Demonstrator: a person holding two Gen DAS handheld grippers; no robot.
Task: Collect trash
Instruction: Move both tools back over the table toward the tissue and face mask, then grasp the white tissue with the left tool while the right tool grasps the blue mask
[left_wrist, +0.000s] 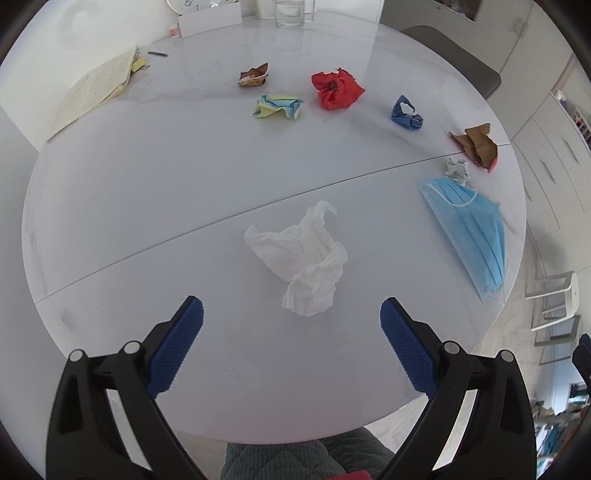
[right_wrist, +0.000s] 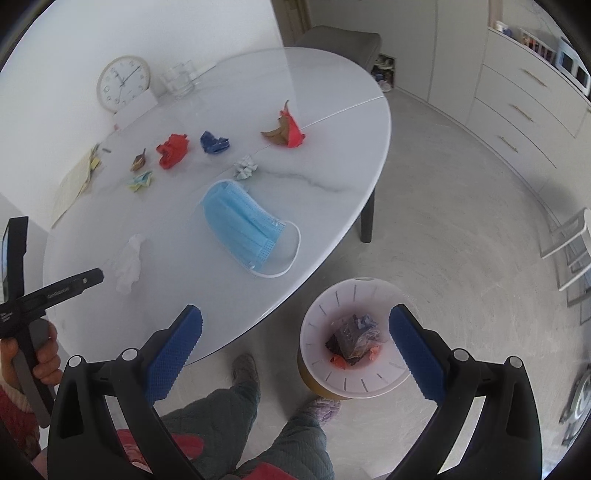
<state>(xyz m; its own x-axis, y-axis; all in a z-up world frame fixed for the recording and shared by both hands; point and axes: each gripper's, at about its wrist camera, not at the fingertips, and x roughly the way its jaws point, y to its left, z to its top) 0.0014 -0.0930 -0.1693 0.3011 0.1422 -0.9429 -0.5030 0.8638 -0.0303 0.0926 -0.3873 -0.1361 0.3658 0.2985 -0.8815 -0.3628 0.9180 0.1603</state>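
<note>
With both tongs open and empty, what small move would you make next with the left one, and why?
Probably ease the left tongs forward and down around the white tissue. It lies straight ahead between the open jaws, the nearest trash on the table.

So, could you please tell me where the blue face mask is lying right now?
The blue face mask lies flat near the table edge closest to the bin, right of the white tissue and just before a small grey wad.
</note>
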